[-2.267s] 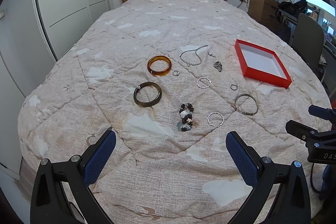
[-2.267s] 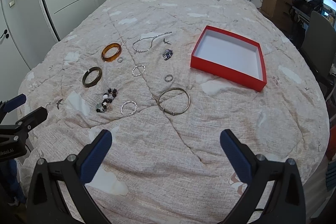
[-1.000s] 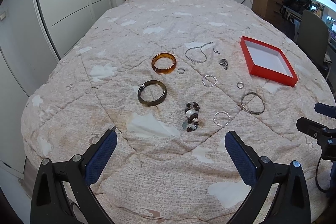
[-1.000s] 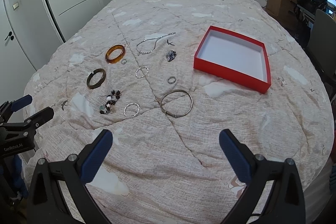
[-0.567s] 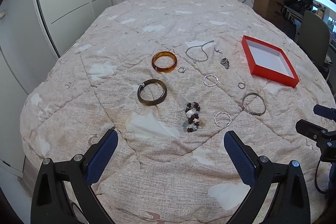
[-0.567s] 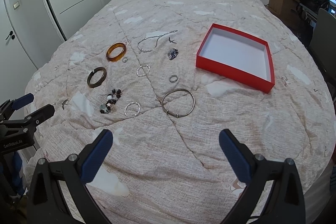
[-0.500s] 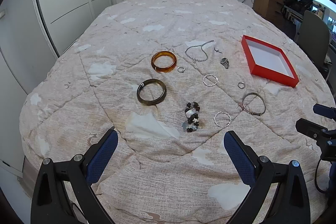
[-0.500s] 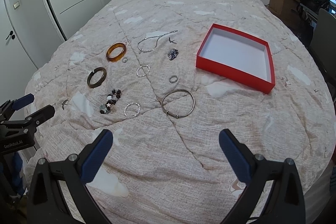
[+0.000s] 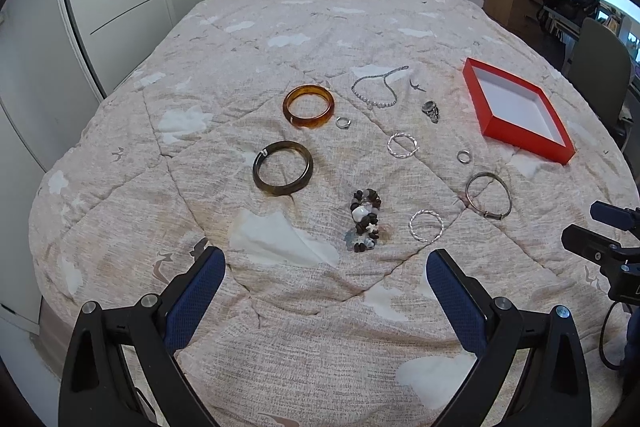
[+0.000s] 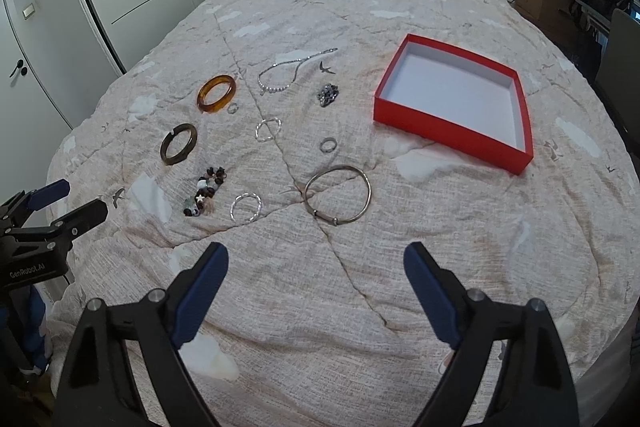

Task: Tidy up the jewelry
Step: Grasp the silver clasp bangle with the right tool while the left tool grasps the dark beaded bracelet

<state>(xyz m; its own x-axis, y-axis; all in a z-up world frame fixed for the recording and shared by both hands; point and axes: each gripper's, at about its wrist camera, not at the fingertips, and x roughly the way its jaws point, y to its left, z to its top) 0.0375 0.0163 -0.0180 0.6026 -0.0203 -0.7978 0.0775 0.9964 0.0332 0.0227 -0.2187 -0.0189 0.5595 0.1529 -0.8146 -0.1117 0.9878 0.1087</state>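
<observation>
— What are our two tongs doing?

— Our left gripper (image 9: 326, 273) is spread wide, blue pads far apart, gripping nothing and touching nothing; it hovers over the near end of the quilted bed (image 9: 320, 347). Our right gripper (image 10: 316, 269) is just as wide, also bare, over the same near edge.

— And the jewelry, counted?

— We count ten pieces, all lying loose on the quilt, apart from one another. Two thick bangles: an amber one (image 9: 308, 105) and a dark one (image 9: 283, 173) nearer us. One thin metal bangle (image 10: 337, 194). Two twisted silver hoops (image 9: 403, 145) (image 9: 426, 225). Two small rings (image 9: 343, 123) (image 9: 464, 156). One beaded bracelet (image 9: 364, 220), bunched up, closest to the left gripper. One chain necklace (image 9: 378, 87) farther off, and one small dark charm cluster (image 9: 431, 110) just right of it.

— Where is the box?

— One red box (image 10: 448, 137), shallow, white inside, holding nothing, sits to the right of the jewelry, well apart from both grippers
</observation>
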